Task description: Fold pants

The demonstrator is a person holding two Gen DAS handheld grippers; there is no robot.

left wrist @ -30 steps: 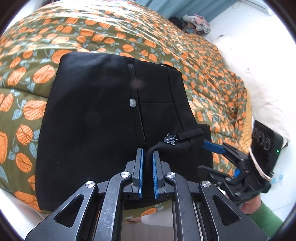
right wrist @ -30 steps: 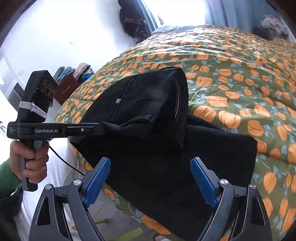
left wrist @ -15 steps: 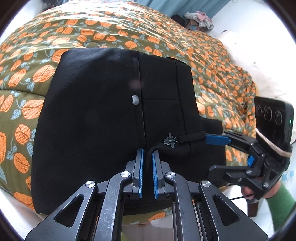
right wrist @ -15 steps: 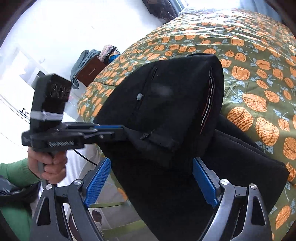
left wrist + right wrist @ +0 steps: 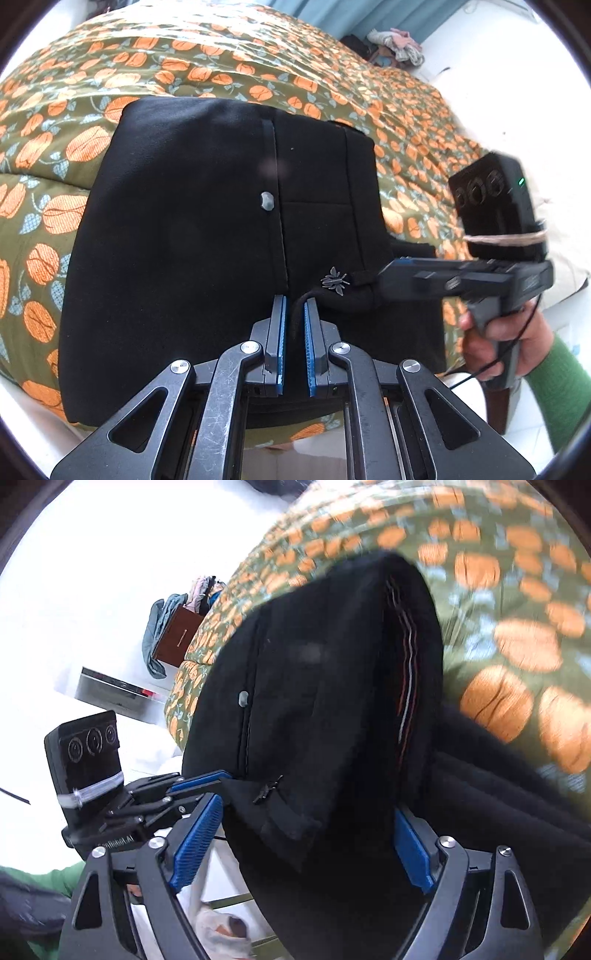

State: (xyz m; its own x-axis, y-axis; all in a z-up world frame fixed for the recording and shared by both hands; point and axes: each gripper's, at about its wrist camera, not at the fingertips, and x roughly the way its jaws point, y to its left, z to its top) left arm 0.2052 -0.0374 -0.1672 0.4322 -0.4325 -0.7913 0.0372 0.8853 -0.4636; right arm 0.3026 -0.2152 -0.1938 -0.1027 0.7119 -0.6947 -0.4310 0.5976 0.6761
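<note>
The orange-flowered bedcover (image 5: pixel 229 62) carries the black pants (image 5: pixel 184 240), folded at its near edge. The left gripper (image 5: pixel 294 317) is clenched on a near fold of the pants. The right gripper (image 5: pixel 306 834) stands wide open around the pants' right edge

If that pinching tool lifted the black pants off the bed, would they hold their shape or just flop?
Probably flop: the black pants already drape in soft folds over the bedspread. The left gripper pinches only a small bunched edge, so the rest would likely hang. The stacked layers look thick, so perhaps fairly heavy, and unlikely to slip.
</note>
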